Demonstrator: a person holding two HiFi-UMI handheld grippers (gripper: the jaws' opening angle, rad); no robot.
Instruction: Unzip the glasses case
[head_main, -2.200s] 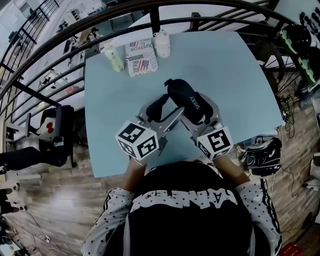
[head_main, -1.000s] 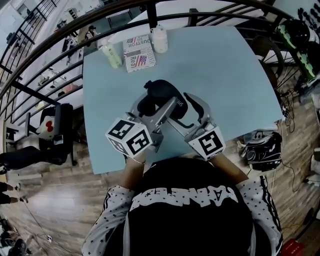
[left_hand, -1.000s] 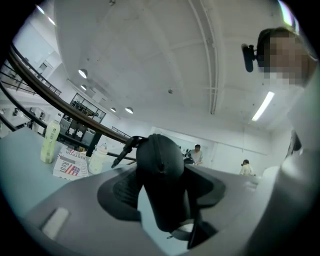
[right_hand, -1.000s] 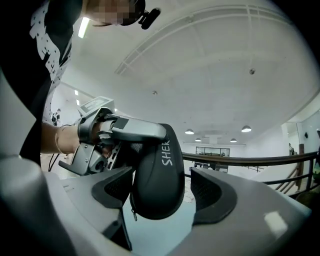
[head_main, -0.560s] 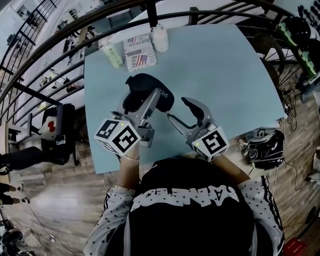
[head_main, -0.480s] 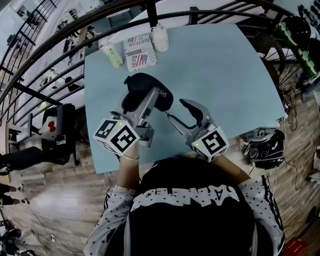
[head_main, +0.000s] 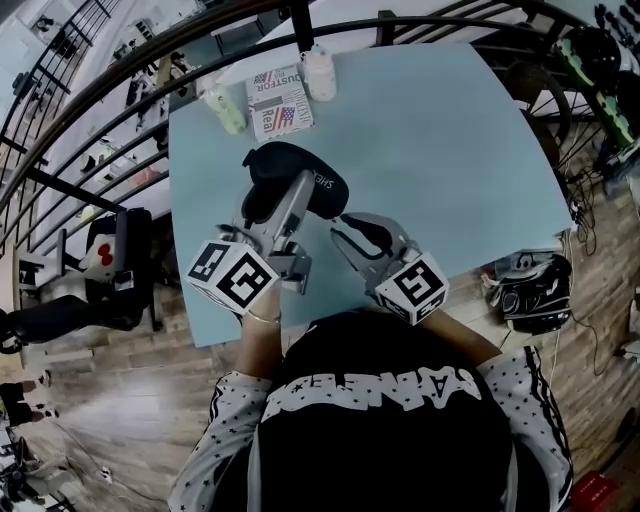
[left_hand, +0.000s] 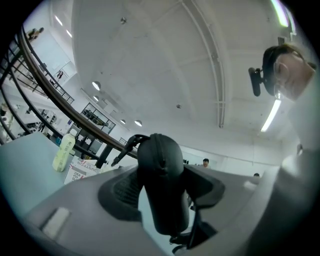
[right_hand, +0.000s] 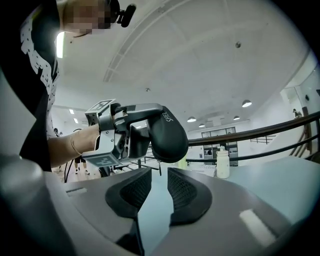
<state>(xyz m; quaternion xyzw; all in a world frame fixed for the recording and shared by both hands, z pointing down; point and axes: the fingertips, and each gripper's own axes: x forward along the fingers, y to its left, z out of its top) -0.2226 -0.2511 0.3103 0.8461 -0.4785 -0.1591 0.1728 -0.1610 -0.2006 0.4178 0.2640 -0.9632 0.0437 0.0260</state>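
Note:
A black zip glasses case (head_main: 278, 162) is held above the light blue table (head_main: 450, 150), with my left gripper (head_main: 295, 192) shut on it. In the left gripper view the case (left_hand: 160, 160) stands on edge, with both pads pressed against its sides. My right gripper (head_main: 343, 226) sits just right of the case's near end. Its jaws are closing, with a narrow gap left and nothing between them. In the right gripper view the case (right_hand: 169, 132) hangs just past my right gripper (right_hand: 159, 172). A thin zip pull (right_hand: 155, 166) dangles under the case, in line with the gap and untouched.
At the table's far edge stand a pale green bottle (head_main: 225, 105), a white bottle (head_main: 320, 75) and a printed box (head_main: 278, 100). A dark railing (head_main: 150, 60) curves behind the table. A black chair (head_main: 100, 265) is at the left, and gear (head_main: 525, 292) lies on the floor at the right.
My left gripper has carried the case left and up, out from between the right jaws. The right jaws have narrowed from wide open and moved in beside the case's near end.

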